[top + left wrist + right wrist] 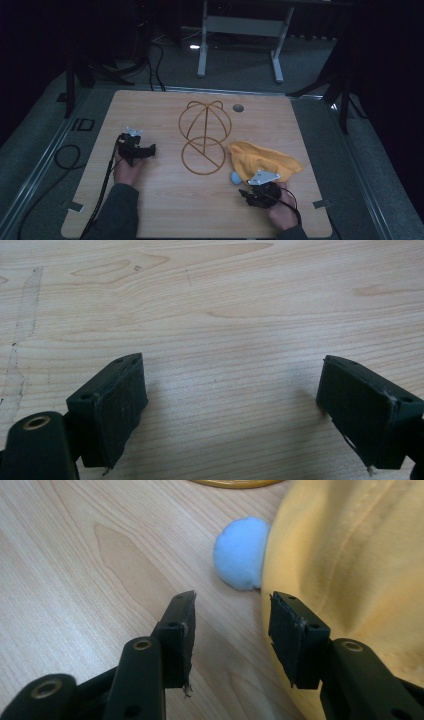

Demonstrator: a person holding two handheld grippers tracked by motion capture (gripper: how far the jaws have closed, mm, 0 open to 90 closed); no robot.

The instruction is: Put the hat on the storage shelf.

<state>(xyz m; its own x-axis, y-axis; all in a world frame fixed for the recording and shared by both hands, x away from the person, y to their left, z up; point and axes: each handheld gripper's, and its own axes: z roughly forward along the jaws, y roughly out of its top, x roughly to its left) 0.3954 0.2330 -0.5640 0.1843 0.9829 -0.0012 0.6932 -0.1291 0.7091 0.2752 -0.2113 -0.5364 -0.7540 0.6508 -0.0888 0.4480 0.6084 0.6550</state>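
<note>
Right gripper (230, 630), lower centre of its own view: jaws open, nothing held, right pad just beside the hem of the yellow cloth hat (350, 565). Blue pompom (241, 552) next, upper centre, touching the hat edge. Likely step: grabbing the hat. Best to slide the right pad under the hem, clamp fabric only, skip the pompom. Left gripper (136, 148), left of the high view: jaws wide, empty, over bare table (225, 305). Gold wire stand (204, 137) beyond, upper centre.
</note>
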